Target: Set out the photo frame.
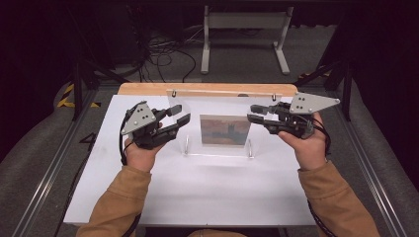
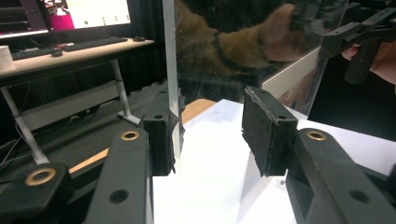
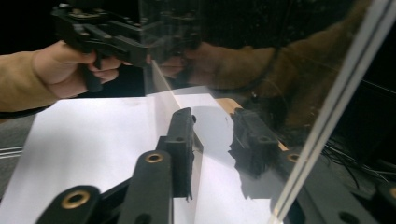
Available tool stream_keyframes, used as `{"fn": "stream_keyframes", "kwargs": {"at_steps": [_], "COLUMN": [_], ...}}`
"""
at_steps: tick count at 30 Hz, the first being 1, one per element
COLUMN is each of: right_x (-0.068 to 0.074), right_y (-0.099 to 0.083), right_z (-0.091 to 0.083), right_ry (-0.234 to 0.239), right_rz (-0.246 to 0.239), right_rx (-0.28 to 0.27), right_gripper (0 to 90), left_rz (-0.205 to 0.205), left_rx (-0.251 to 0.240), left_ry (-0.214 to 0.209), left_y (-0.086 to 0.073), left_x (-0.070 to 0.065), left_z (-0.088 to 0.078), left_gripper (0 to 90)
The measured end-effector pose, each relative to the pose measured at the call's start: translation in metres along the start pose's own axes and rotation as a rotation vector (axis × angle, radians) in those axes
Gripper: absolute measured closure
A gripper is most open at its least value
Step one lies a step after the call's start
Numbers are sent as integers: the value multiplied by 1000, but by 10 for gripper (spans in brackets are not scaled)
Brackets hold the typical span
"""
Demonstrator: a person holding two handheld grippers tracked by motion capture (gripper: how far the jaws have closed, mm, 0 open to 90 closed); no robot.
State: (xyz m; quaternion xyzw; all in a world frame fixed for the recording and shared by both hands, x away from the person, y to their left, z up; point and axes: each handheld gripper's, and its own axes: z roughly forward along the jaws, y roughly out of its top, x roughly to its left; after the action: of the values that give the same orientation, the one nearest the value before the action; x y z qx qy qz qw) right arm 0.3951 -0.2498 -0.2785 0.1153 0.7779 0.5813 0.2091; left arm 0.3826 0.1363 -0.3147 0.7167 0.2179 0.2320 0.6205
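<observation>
A clear acrylic panel (image 1: 217,106) stands upright on small feet at the middle of the white table (image 1: 197,187), with a small reddish picture (image 1: 225,129) in it. My left gripper (image 1: 182,114) is at the panel's left edge. In the left gripper view that edge (image 2: 170,70) lies against one pad (image 2: 161,140), while the other pad stands well apart, so the gripper (image 2: 210,135) is open. My right gripper (image 1: 250,113) is at the panel's right edge. In the right gripper view the panel (image 3: 327,93) passes between its parted jaws, one seen through the plastic, so this gripper (image 3: 212,140) is open too.
A wooden strip (image 1: 207,89) runs along the table's far edge, just behind the panel. Beyond it are white desk legs (image 1: 244,22) and cables (image 1: 163,54) on the floor. A desk with a keyboard (image 2: 88,44) and a monitor stands off to one side.
</observation>
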Motion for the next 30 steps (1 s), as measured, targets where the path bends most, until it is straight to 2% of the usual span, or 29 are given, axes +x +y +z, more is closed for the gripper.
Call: {"fn": "stream_keyframes", "kwargs": {"at_steps": [9, 11, 13, 17, 20, 24, 30], "right_x": [-13, -15, -18, -24, -26, -28, -34], "right_y": [-2, -3, -4, -8, -10, -15, -25], "right_z": [5, 7, 8, 9, 11, 14, 19], "right_ry": [-47, -56, -80, -113, -126, -153, -147], "right_rz": [32, 40, 54, 82, 91, 113, 157], "right_rx": [-11, -14, -13, -16, -11, 7, 26], "right_gripper": [581, 580, 576, 580, 566, 506, 497], "left_rz": [-27, -15, 20, 0, 3, -37, -56], "left_rx": [12, 14, 32, 27, 28, 31, 32], "left_ry": [14, 27, 59, 78, 84, 74, 78], "left_y": [3, 4, 5, 5, 2, -4, -8], "left_x": [4, 7, 9, 13, 15, 19, 24], "left_z": [6, 10, 14, 21, 25, 29, 30], "left_gripper": [591, 581, 562, 537, 513, 475, 495]}}
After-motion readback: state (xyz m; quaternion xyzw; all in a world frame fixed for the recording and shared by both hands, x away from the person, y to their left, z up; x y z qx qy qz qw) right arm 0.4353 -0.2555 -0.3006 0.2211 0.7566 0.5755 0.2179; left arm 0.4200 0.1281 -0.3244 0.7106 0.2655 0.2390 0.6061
